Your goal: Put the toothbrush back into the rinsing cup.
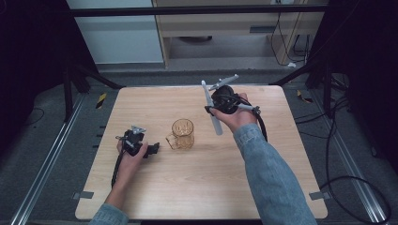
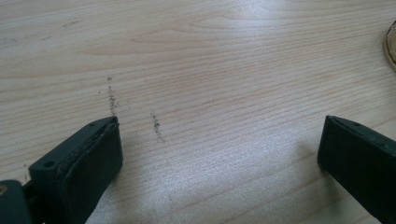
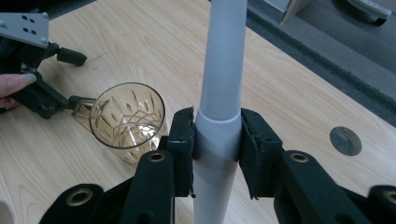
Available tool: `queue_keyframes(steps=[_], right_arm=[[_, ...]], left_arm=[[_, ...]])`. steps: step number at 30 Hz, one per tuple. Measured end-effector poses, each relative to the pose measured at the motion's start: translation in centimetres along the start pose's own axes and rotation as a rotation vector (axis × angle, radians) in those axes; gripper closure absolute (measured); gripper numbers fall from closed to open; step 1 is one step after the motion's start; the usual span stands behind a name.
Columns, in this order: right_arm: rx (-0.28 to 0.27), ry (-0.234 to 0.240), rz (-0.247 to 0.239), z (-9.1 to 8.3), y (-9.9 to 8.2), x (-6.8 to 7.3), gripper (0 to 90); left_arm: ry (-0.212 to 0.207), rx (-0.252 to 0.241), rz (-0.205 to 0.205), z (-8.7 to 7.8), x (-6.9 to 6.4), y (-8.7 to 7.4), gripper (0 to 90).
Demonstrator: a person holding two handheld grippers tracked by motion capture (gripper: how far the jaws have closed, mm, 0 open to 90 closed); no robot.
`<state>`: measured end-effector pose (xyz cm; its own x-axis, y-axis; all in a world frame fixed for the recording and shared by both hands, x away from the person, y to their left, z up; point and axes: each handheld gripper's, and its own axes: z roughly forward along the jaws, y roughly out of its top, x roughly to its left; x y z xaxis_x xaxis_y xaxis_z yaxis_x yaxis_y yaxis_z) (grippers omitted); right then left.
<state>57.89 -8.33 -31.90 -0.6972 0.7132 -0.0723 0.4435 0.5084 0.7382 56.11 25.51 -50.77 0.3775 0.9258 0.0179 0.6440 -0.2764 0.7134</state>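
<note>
Two tools are in hand over a pale wooden worktop, with an amber cut-glass mug standing upright near its middle as the reference point. Right tool is clenched on a white tube: both black pads press on the tube at a joint where its narrower part meets a wider sleeve, and the tube runs on past the pads either way. In the high view the right tool is held above the worktop, to the right of and beyond the mug, with the tube slanting down toward the mug's right side but clear of it. Left tool sits just left of the mug, on the handle side, low at the worktop; its jaws stand wide apart with bare wood between them. Left gripper view adds faint dark scuff marks on the wood and a sliver of the mug's edge at the far right. Right gripper view adds the mug's diamond-cut pattern and the left tool just beside its handle; touching or not, cannot tell.
</note>
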Motion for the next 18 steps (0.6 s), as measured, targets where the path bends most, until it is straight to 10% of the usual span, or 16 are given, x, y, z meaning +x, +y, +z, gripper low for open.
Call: queue_keyframes(steps=[18], right_arm=[[-0.021,0.010,-0.034,0.4,4.3,0.8,67.5]], left_arm=[[0.000,0.002,0.000,0.0,0.0,0.0,0.0]])
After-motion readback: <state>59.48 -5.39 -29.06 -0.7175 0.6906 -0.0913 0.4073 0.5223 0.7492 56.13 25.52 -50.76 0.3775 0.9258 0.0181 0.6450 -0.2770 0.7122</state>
